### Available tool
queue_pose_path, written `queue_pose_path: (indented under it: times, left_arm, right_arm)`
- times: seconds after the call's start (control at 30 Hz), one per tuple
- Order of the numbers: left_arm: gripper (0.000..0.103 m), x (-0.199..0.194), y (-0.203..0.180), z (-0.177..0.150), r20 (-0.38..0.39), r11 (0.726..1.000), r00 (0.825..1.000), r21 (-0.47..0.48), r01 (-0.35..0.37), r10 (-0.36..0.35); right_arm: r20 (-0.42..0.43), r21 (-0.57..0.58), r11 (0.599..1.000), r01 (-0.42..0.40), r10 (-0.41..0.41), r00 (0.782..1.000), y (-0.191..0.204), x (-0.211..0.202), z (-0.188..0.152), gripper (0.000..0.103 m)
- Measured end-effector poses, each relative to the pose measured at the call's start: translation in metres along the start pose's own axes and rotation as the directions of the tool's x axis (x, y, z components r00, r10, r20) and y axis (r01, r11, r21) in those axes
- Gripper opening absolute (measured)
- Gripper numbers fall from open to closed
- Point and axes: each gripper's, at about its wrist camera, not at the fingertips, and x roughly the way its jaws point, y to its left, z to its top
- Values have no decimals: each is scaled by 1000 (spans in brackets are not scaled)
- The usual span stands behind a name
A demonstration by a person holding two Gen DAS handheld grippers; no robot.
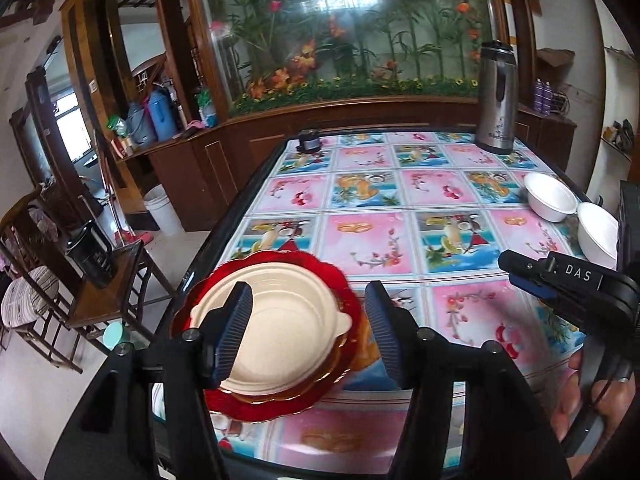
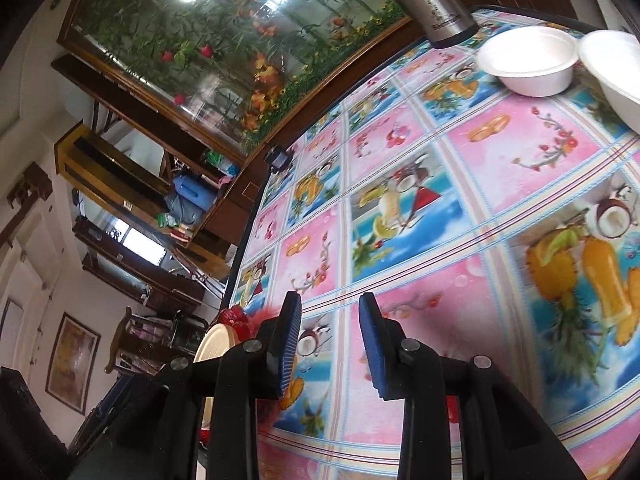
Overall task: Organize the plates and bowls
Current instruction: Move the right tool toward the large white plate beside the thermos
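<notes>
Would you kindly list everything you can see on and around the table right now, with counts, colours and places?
Table: one, fruit-pattern pink and blue cloth, centre.
Red plate: one, red, near left edge of the table.
Cream plate: one, cream, stacked above the red plate, an amber rim showing between.
Bowls: two, white, touching, right side of the table.
Flask: one, steel and black, far right corner.
Dark item: one, black, far edge; too small to identify.
Bucket: one, white, on the floor at left.
Left gripper: one, black with blue pads, open, empty, over the plates.
Right gripper: one, same colours, open, empty, above the cloth.
</notes>
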Motion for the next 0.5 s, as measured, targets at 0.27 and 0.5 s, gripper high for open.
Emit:
queue_pose_path:
  times: [0.27,0.5]
  left_arm:
    - [58,3,-38,10,-6,998,1000,54,28,-28]
    - [57,7,-80,27,-15,992,997,102,77,-76]
  right_arm:
    - [29,46,999,-1,0,1000,-28,-20,14,33]
    - [81,86,996,-5,-2,997,-54,-49,34,33]
